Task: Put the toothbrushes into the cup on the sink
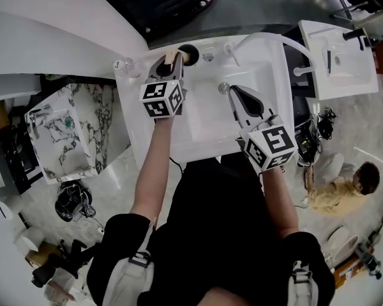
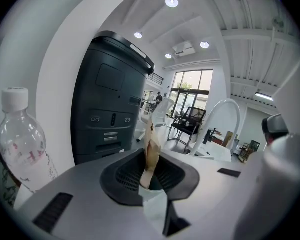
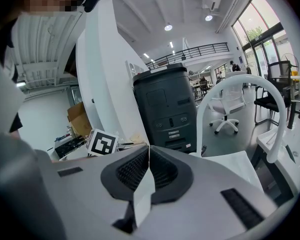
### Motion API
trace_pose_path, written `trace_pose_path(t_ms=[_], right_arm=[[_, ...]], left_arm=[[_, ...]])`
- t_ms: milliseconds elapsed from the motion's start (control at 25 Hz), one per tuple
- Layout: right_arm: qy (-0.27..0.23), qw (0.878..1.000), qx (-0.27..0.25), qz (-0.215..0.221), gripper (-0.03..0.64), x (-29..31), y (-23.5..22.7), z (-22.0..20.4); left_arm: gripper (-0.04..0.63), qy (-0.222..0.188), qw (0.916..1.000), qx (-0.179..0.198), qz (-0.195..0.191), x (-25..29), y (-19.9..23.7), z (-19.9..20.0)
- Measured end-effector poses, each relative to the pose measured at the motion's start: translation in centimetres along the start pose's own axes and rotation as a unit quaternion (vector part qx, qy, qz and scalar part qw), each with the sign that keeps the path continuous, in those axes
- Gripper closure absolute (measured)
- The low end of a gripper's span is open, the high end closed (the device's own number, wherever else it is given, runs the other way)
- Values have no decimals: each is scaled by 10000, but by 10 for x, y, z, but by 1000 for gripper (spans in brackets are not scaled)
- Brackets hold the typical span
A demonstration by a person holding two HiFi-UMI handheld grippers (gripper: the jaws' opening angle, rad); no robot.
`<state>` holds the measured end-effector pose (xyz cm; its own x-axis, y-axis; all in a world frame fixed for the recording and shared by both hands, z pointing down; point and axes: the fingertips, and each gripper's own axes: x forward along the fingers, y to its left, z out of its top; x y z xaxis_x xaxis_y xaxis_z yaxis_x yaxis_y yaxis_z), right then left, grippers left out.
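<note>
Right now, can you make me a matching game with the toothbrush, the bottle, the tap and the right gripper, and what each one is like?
Things:
1 toothbrush
2 bottle
3 tap
4 right gripper

Clues:
A jaws together, nothing in them
B clear, with a white cap
C held in the left gripper
D tall white arch

Pairs: 1-C, 2-B, 3-D, 4-A

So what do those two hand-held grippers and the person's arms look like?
The left gripper and right gripper are pale grey with dark ribbed pads; each carries a white cube of black square markers. Arms bare below a black short-sleeved top, with pale shoulder straps.
</note>
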<state>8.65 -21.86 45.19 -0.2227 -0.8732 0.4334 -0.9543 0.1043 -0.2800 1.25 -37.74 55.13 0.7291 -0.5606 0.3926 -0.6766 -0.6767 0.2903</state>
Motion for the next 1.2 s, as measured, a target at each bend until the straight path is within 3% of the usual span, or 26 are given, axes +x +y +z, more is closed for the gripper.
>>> trace_pose_path(t_ms=[1200], right_arm=[[-87,9999,26,-73,586,-7,5,0]], left_arm=[[476,288,9991,220,-203,5,-5,-19]])
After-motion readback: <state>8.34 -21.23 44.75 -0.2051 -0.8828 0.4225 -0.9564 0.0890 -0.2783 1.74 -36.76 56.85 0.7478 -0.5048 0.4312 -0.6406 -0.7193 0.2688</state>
